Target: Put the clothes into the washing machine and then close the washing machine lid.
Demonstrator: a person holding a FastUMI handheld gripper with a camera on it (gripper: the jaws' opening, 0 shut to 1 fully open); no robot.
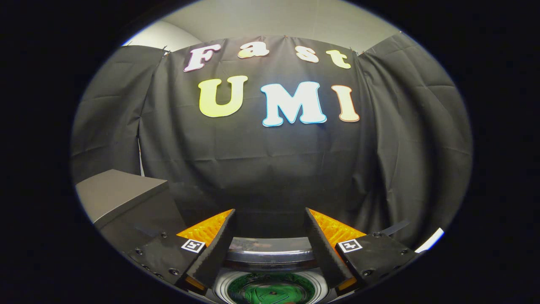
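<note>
The black cloth wall (pixel 270 169) of the booth hangs in folds across everything beyond the fingers, with a pale ceiling (pixel 274 19) above its top edge; to the left, in front of the cloth, stands a grey box-shaped block (pixel 116 192) with a flat top and a dark front face, its near corner just beside the left finger; the gripper (pixel 270 234) points forward with its two fingers spread wide apart, a broad gap between them and nothing held in that gap; each finger shows a dark textured inner pad, an orange ribbed outer side and a small square black-and-white marker on its base; low between the fingers sits the washing machine (pixel 270 257), seen from above, its shiny curved lid standing open behind the round white-rimmed opening; inside that opening lie the clothes (pixel 270 292), a bright green garment bunched in the drum, below and between the fingertips and touched by neither finger.
</note>
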